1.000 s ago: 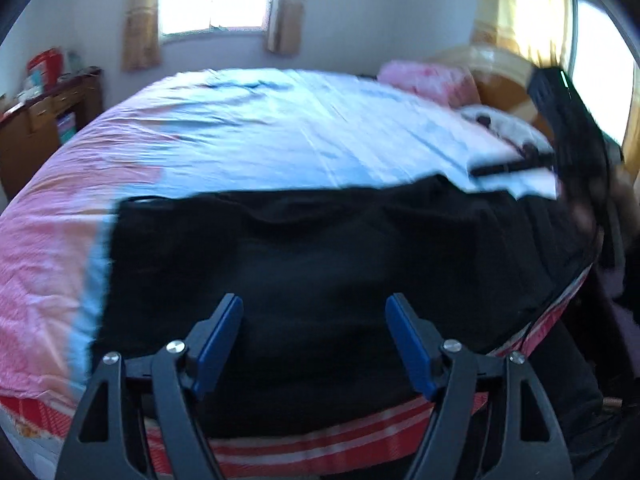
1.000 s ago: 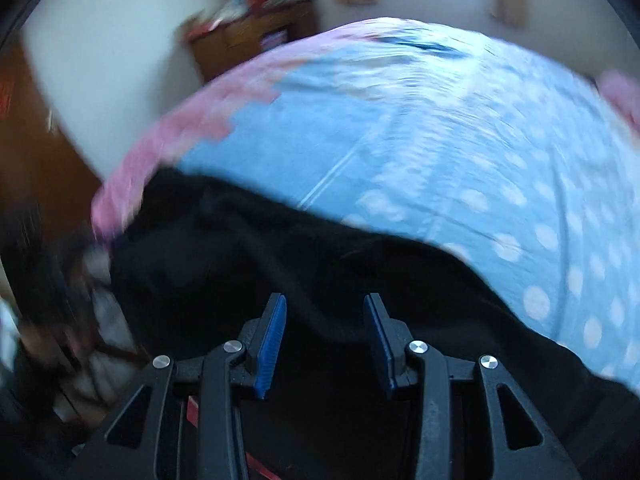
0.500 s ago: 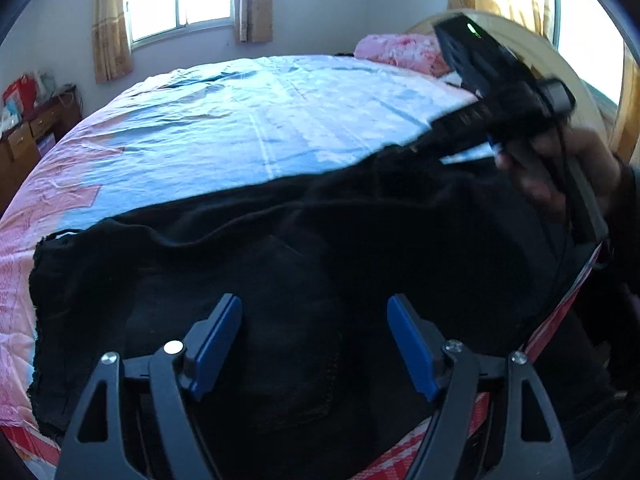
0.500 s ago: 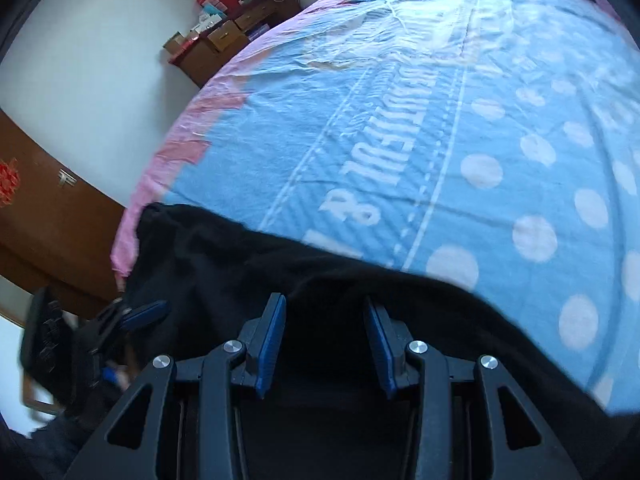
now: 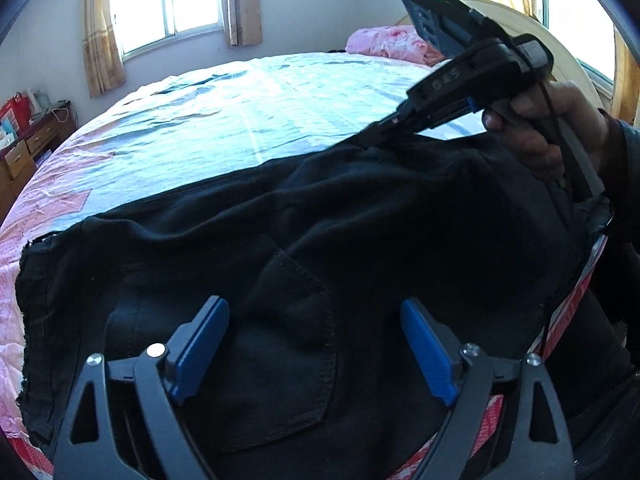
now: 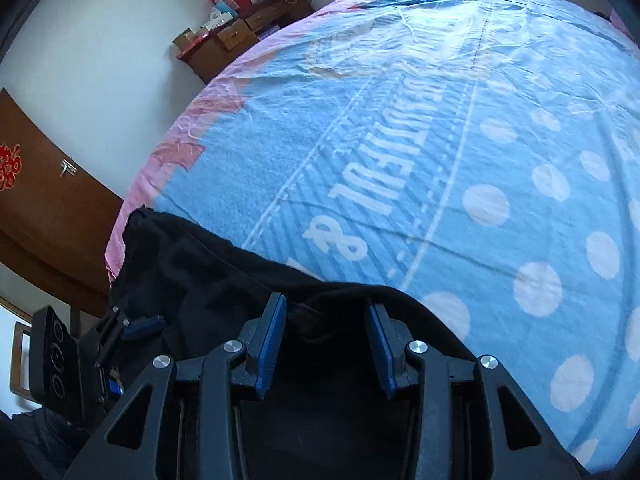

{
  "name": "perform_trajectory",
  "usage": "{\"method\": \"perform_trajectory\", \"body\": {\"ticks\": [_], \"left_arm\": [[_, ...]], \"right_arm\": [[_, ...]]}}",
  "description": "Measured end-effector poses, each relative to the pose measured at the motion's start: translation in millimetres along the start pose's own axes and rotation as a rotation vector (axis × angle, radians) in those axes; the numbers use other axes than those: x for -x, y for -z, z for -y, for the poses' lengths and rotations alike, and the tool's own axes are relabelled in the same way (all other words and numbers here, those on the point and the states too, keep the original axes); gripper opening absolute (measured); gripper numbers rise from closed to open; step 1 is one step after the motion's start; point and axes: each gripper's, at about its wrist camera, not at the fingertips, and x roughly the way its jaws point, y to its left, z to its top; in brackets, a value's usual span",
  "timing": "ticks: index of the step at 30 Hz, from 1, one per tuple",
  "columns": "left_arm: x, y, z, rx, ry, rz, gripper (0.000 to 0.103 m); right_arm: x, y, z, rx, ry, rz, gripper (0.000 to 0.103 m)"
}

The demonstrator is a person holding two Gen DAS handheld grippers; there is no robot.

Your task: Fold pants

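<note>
Black pants (image 5: 360,240) lie spread along the near edge of a bed, back pocket (image 5: 288,340) up. My left gripper (image 5: 313,304) hovers over that pocket, its jaws opening wide, the pads off the cloth. A hand (image 5: 540,136) holds my right gripper (image 5: 378,136) at the pants' far edge on the right. In the right wrist view the right gripper (image 6: 325,302) straddles a raised fold of the pants (image 6: 200,280). Its jaws are closing with cloth between them, the pads still apart. The left gripper's fingers (image 6: 142,324) show at lower left.
The bed carries a blue sheet (image 6: 440,160) with white dots and lettering, pink toward its left side (image 5: 24,256). A pink pillow (image 5: 392,40) lies at the far right. A wooden dresser (image 6: 240,36) stands by the wall, a brown door (image 6: 40,208) beyond the bed's corner.
Both grippers came down closer to the pants. The right gripper swung into the left wrist view and reached the pants' far edge. The left jaws stand slightly wider.
</note>
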Motion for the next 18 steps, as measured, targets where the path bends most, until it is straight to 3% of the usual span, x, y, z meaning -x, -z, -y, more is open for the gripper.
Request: {"method": "perform_trajectory", "body": {"ticks": [4, 6, 10, 12, 14, 16, 18], "left_arm": [[0, 2, -2, 0.003, 0.006, 0.023, 0.091], [-2, 4, 1, -0.018, 0.004, 0.028, 0.095], [-3, 6, 8, -0.039, -0.017, 0.037, 0.096], [-1, 5, 8, -0.035, -0.013, 0.037, 0.096], [4, 4, 8, -0.019, -0.013, 0.041, 0.096], [12, -1, 6, 0.004, -0.008, 0.069, 0.096], [18, -5, 8, 0.012, -0.009, 0.089, 0.096]], "right_arm": [[16, -15, -1, -0.010, 0.033, 0.077, 0.005], [16, -25, 5, -0.048, 0.012, 0.064, 0.005], [-17, -24, 10, -0.022, 0.080, -0.016, 0.005], [-14, -23, 15, -0.036, 0.047, 0.009, 0.006], [-6, -21, 21, -0.067, 0.004, 0.013, 0.014], [9, -15, 21, -0.052, 0.086, 0.040, 0.056], [33, -6, 22, -0.043, 0.172, 0.090, 0.057]]}}
